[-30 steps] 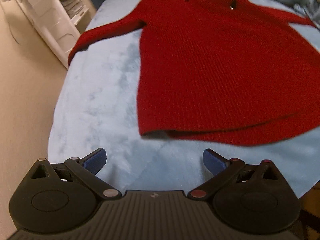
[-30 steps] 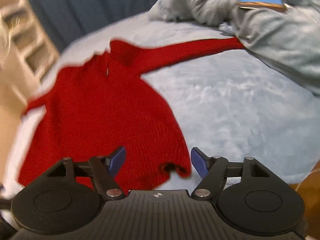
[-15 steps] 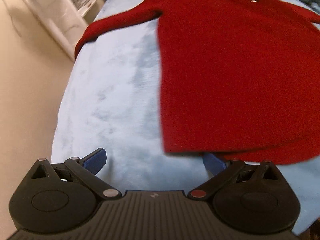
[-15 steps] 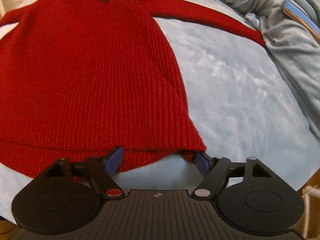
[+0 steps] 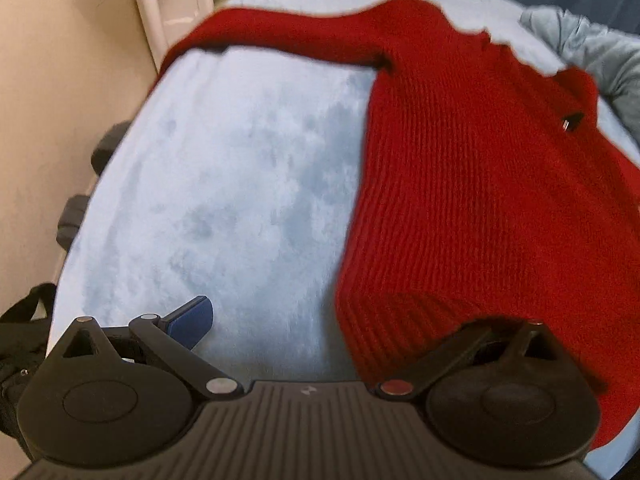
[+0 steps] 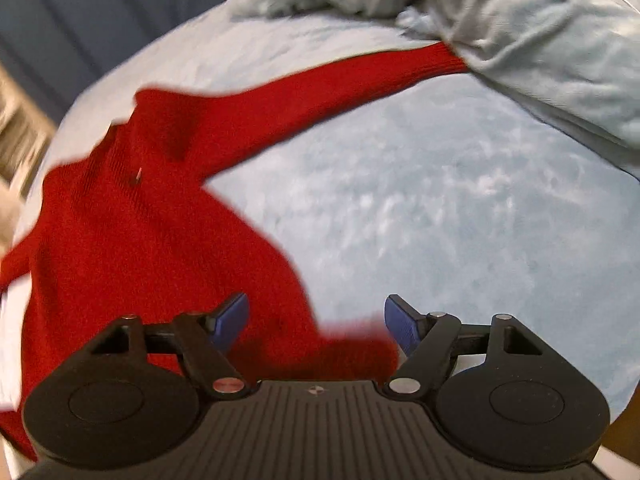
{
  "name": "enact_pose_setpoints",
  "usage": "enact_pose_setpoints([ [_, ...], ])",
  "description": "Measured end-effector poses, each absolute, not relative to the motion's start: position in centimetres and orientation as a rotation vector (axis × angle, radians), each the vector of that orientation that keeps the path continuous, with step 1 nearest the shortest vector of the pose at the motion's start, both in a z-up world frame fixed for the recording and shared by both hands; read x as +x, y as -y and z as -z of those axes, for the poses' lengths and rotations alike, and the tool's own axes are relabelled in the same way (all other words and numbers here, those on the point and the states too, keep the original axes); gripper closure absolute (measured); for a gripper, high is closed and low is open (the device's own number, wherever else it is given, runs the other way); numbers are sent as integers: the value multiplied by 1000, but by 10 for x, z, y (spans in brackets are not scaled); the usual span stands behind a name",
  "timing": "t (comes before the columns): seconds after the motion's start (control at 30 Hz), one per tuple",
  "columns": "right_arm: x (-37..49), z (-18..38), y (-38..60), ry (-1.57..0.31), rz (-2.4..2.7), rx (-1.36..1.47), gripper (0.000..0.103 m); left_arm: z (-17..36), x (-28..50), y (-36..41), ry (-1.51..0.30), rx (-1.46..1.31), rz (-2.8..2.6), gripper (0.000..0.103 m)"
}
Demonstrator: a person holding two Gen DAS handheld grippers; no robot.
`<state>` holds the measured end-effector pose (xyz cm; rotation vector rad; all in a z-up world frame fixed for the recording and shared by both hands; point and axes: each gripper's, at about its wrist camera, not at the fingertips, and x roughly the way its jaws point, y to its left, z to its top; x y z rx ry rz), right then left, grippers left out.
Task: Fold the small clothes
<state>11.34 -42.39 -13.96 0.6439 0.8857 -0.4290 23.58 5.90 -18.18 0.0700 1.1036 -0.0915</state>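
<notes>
A red knit sweater [image 5: 472, 184] lies flat on a light blue blanket [image 5: 240, 168], sleeves spread out. My left gripper [image 5: 324, 318] hovers at the sweater's lower left hem corner, jaws wide apart. Its left blue pad [image 5: 192, 320] is over bare blanket and its right pad is hidden under the hem. In the right wrist view, the red sweater [image 6: 132, 240] fills the left side. My right gripper [image 6: 318, 326] is at the lower right hem corner. Its jaws are closing with the corner between them, and the pads are not pressing on the cloth.
A crumpled grey-blue duvet [image 6: 528, 40] lies at the far side of the bed, over the end of one sleeve. A white shelf unit [image 5: 172, 4] stands on the beige floor [image 5: 52, 80] beside the bed. Dark blue curtains [image 6: 80, 16] hang behind.
Both grippers have rolled and moved in on the hem. The left hem corner now covers my left gripper's right finger. The right hem corner sits between my right gripper's fingers.
</notes>
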Motion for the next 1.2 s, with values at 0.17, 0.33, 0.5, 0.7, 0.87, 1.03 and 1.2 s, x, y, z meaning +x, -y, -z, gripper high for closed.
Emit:
enact_pose_setpoints([
  [0.17, 100, 149, 441, -912, 450, 728, 27, 199, 229, -48, -1155, 104, 99, 0],
  [0.33, 79, 140, 421, -916, 355, 595, 26, 180, 252, -55, -1087, 56, 65, 0],
  [0.5, 64, 131, 373, -965, 165, 337, 23, 160, 291, -62, -1064, -3, 20, 0],
  [0.7, 70, 158, 332, -1053, 169, 73, 22, 156, 299, -43, -1053, 47, 24, 0],
  [0.87, 81, 163, 368, -1014, 352, 256, 22, 155, 305, -38, -1045, 63, 24, 0],
  [1.03, 68, 150, 408, -896, 409, 542, 23, 160, 316, -53, -1091, -17, -13, 0],
  [1.2, 55, 133, 384, -907, 241, 467, 23, 166, 322, -52, -1118, -18, -11, 0],
])
